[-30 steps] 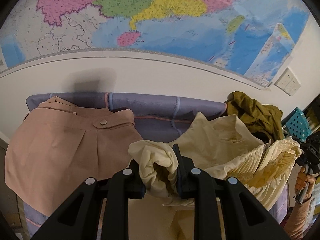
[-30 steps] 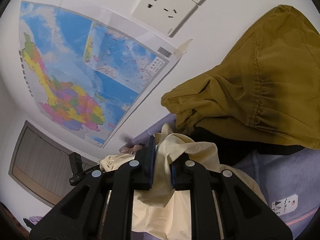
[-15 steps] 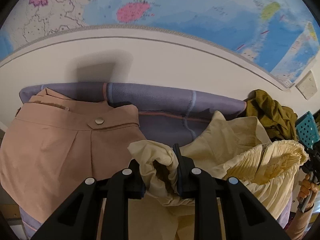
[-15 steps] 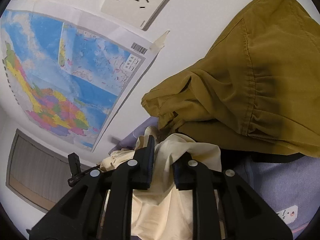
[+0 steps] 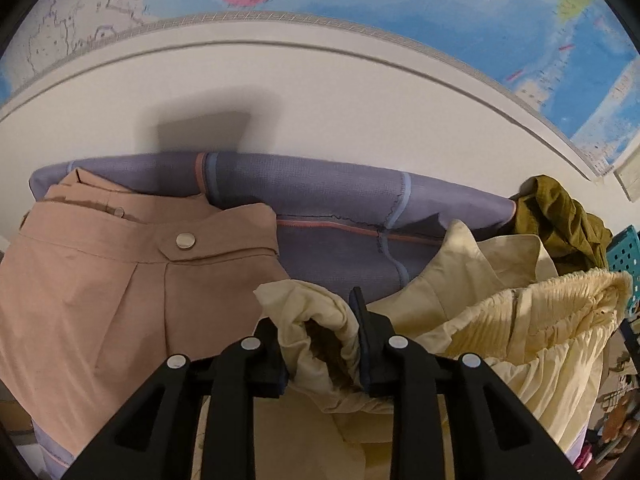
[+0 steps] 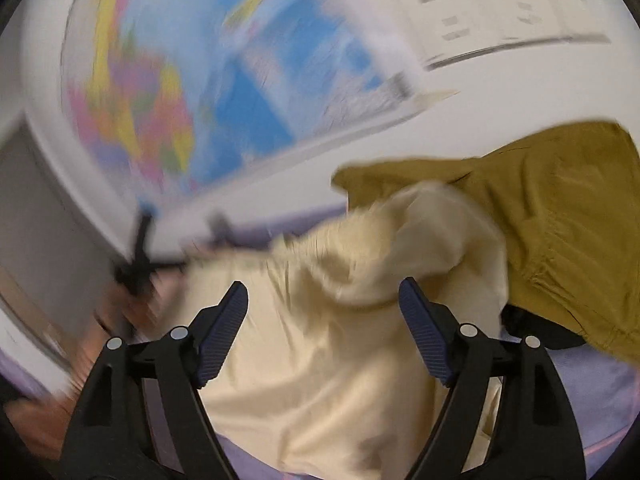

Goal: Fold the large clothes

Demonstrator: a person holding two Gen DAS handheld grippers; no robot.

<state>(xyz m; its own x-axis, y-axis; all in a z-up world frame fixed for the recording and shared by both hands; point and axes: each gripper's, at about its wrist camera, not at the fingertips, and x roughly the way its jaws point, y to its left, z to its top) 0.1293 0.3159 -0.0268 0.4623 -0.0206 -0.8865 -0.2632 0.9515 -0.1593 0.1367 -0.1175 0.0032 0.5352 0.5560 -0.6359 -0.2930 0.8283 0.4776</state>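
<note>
The left gripper (image 5: 320,344) was clamped on a bunched fold of the cream garment (image 5: 516,344), its jaws having just eased slightly wider. The garment lay on the lavender cloth (image 5: 332,216), beside the folded pink shorts (image 5: 120,280) and near the olive garment (image 5: 560,216). The right gripper (image 6: 322,312) had just opened its jaws wide; the cream fabric lay between them, unclamped, in a blurred view.

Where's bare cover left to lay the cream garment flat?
One free patch: the purple cover between the pink skirt on the left and the cream garment, along the wall. Right end is crowded: the olive garment is piled there against the cream one, with a teal basket beyond.
</note>
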